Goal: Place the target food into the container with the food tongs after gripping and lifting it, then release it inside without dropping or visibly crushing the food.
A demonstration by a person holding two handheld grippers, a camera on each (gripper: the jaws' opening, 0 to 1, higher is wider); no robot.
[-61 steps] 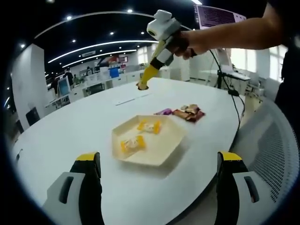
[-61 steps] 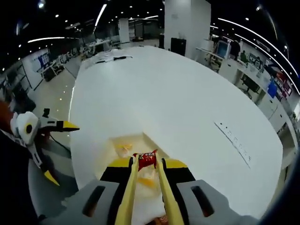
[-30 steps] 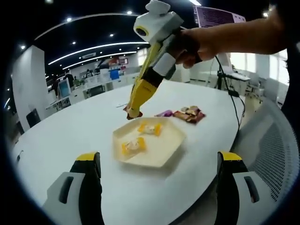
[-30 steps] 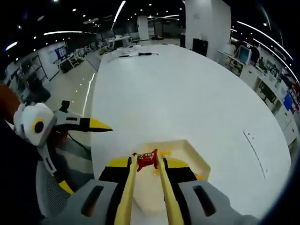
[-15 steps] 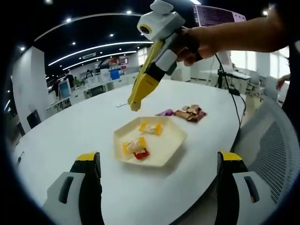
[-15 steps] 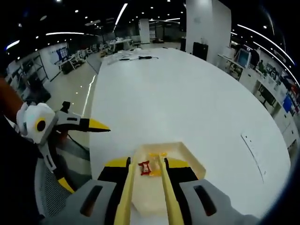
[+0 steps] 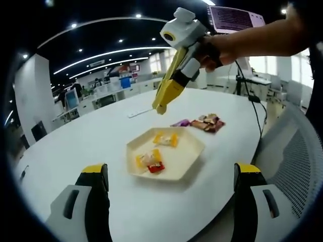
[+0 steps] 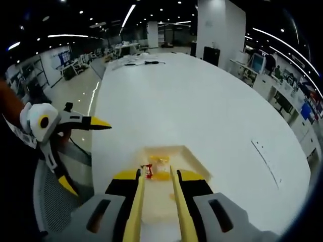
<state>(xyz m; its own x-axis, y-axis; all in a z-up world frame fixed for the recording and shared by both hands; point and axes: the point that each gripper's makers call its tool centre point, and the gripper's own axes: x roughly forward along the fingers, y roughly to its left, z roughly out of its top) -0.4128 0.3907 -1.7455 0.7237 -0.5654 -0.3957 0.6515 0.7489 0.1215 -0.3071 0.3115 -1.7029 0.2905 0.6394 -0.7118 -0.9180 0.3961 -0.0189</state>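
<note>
The red-wrapped candy (image 7: pixel 156 167) lay inside the cream hexagonal tray (image 7: pixel 189 156) on the white counter (image 7: pixel 75 146), touching a yellow-wrapped candy (image 7: pixel 147 159) just beside it; its wrapper looked whole, twisted at the ends, with no visible crushing. A second yellow-wrapped candy (image 7: pixel 166 138) sat toward the far side of the tray, apart from the pair. In the right gripper view the red candy (image 8: pixel 147 171) showed small between the yellow tongs (image 8: pixel 154 201), which hung above the tray (image 8: pixel 194 160) with blades parted and nothing between them. The right tool (image 7: pixel 160 108) was raised over the counter beyond the tray, tips empty. The left tool (image 7: pixel 169 201) had jaws wide apart, holding nothing. A small heap of other wrapped snacks (image 7: pixel 204 122) lay on the counter just past the tray.
</note>
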